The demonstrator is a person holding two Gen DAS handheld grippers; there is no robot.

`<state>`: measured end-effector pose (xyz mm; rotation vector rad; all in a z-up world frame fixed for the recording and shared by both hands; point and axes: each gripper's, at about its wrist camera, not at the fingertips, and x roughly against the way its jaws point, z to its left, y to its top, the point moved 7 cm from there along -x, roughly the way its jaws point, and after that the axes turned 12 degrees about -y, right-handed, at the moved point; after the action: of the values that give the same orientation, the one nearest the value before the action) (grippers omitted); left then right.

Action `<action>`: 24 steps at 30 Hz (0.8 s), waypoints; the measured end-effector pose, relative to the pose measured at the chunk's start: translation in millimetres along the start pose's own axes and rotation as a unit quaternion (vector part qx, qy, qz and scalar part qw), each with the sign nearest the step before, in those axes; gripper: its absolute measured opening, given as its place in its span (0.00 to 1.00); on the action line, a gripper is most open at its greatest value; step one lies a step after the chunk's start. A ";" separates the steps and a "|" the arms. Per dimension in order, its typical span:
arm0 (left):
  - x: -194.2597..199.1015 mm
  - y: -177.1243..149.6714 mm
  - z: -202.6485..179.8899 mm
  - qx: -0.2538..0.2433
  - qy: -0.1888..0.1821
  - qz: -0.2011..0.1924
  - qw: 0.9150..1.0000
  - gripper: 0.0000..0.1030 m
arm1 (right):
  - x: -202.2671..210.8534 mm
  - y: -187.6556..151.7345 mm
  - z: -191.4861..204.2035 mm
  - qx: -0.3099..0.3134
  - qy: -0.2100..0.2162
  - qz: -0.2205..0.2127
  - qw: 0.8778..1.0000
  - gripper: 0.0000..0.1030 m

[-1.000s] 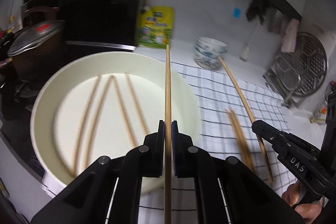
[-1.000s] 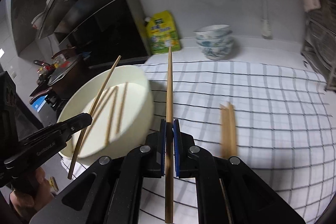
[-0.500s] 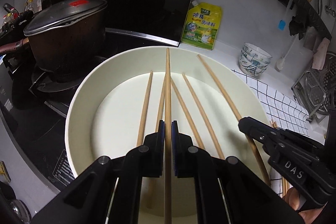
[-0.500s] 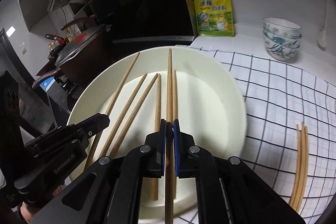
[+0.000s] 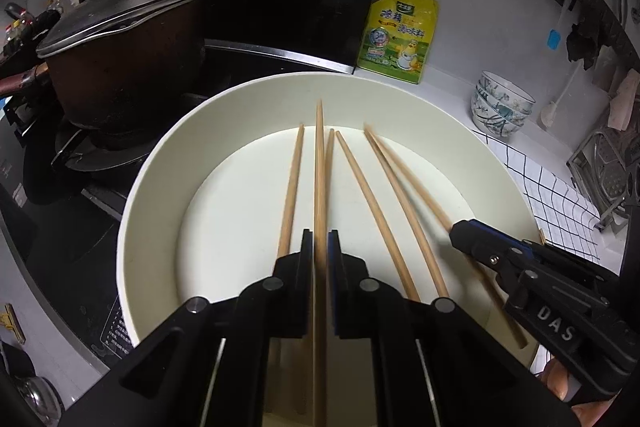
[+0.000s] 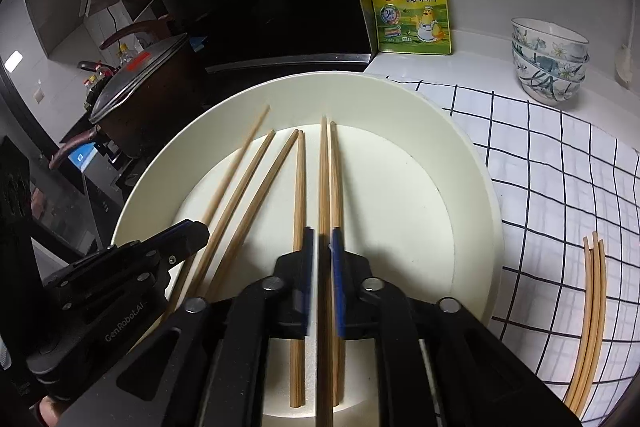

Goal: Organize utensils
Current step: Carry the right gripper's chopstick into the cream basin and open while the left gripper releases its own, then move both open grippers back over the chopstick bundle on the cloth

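Observation:
A big cream bowl (image 5: 152, 187) (image 6: 472, 163) holds several wooden chopsticks (image 5: 378, 195) (image 6: 298, 187) lying on its bottom. My left gripper (image 5: 319, 243) is shut on one chopstick (image 5: 319, 163) and holds it over the bowl, pointing away. My right gripper (image 6: 321, 243) is shut on another chopstick (image 6: 323, 171) over the same bowl, beside a loose one. Each gripper shows in the other's view, the right gripper (image 5: 464, 231) at the right and the left gripper (image 6: 196, 231) at the left. A few more chopsticks (image 6: 592, 291) lie on the checked cloth (image 6: 560, 163).
A dark lidded pot (image 5: 120, 39) stands on the stove left of the bowl. A yellow seasoning pouch (image 5: 398, 35) leans on the wall behind. Stacked patterned bowls (image 6: 550, 59) sit at the back right. A metal rack (image 5: 608, 171) is at the far right.
Both grippers have moved left from over the checked cloth to over the bowl and lowered, each still holding its chopstick. The bowl now fills both views.

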<state>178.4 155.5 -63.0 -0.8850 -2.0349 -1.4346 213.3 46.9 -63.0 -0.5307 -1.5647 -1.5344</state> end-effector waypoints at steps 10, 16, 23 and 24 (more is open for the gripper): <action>18.9 -1.9 6.0 0.010 0.008 -0.023 1.000 0.51 | 15.1 -3.0 -4.4 0.002 -0.010 -0.015 1.000 0.22; 27.5 -6.0 1.5 0.010 0.003 -0.026 1.000 0.52 | 26.1 -7.2 -4.0 0.005 -0.012 -0.020 1.000 0.22; 37.0 -11.1 -11.9 0.002 -0.006 -0.031 1.000 0.54 | 41.4 -14.0 -8.3 0.001 -0.017 -0.029 0.999 0.23; 38.6 -12.5 -13.8 0.001 -0.008 -0.031 0.999 0.55 | 43.7 -14.9 -9.0 0.001 -0.017 -0.030 0.999 0.23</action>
<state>143.8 148.2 -38.9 -0.8417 -2.0916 -1.4637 180.3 24.6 -38.0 -0.5165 -1.6214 -1.5761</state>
